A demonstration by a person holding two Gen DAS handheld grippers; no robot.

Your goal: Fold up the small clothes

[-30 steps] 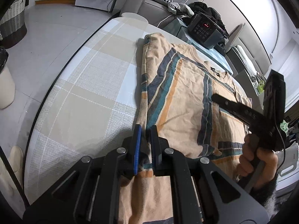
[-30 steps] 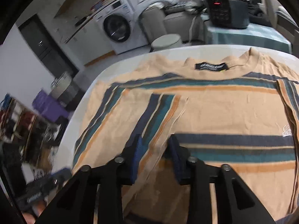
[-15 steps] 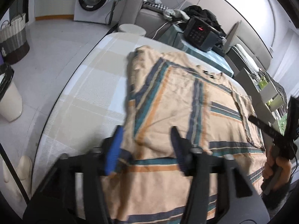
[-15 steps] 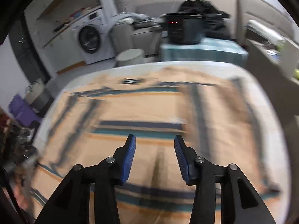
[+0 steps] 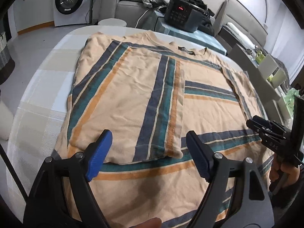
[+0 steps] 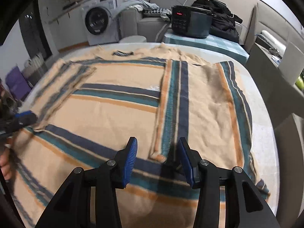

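Observation:
A tan T-shirt [image 5: 133, 98] with navy, teal and orange stripes lies flat on the round table, also in the right wrist view [image 6: 114, 110]. Its left sleeve [image 5: 157, 102] is folded inward over the body. Its right sleeve [image 6: 174, 102] is folded in too. My left gripper [image 5: 148, 157] is open and empty above the shirt's lower left. My right gripper [image 6: 156, 161] is open and empty above the lower end of the right sleeve fold; it also shows at the right edge of the left wrist view [image 5: 269, 133].
The round table [image 5: 45, 79] has a pale checked cloth. Behind it stand a black cooker [image 5: 182, 17] on a teal-clothed stand, a grey sofa with clothes [image 5: 131, 1] and a washing machine [image 5: 70, 1]. A grey counter [image 6: 275, 66] flanks the table's right.
My left gripper let go of the left sleeve edge, opened wide and pulled back. My right gripper swung from the shirt's middle over to the right sleeve side and stayed open.

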